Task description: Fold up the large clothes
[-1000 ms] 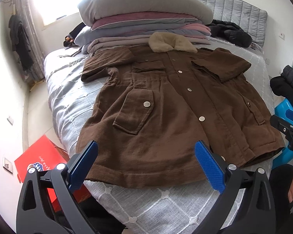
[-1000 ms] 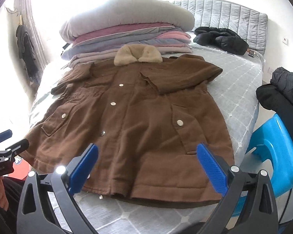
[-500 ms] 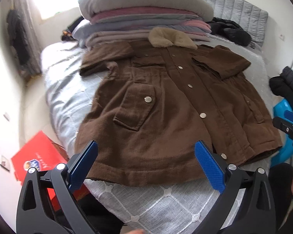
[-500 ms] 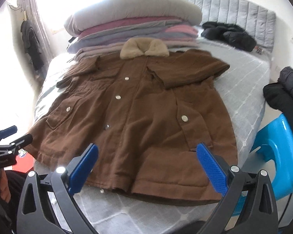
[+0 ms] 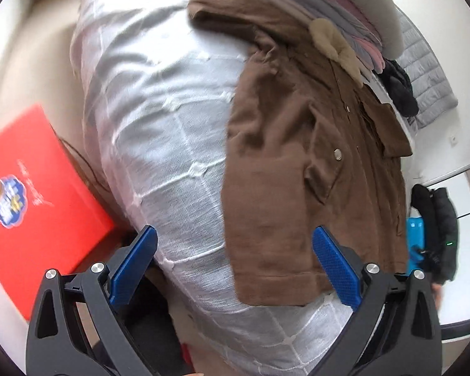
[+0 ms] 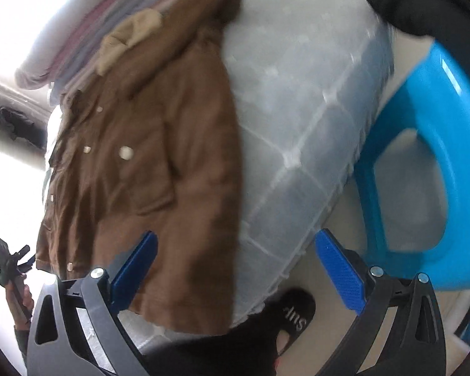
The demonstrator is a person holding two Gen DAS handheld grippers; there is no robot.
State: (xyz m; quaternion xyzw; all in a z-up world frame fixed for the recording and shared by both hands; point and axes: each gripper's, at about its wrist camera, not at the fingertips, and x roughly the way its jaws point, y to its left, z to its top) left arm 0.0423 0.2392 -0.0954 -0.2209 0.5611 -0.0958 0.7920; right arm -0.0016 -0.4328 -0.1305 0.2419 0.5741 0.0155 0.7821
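While the long brown corduroy coat [image 5: 300, 169] lies spread flat, front up, on the grey quilted bed [image 5: 159, 131], both grippers hang over its foot end with nothing between their blue-padded fingers. The left gripper [image 5: 235, 266] has its jaws wide apart above the coat's lower left hem corner and the bare quilt beside it, not touching the cloth. The right gripper [image 6: 235, 266] is likewise spread wide, over the coat's lower right hem and the mattress edge. The coat's tan fleece collar [image 5: 335, 47] points toward a stack of folded grey and pink bedding [image 5: 354, 9] at the head of the bed. A red cardboard box [image 5: 37, 197] sits on the floor to the left of the bed; a bright blue plastic chair [image 6: 423, 163] stands just beside the right edge. The right wrist view is blurred.
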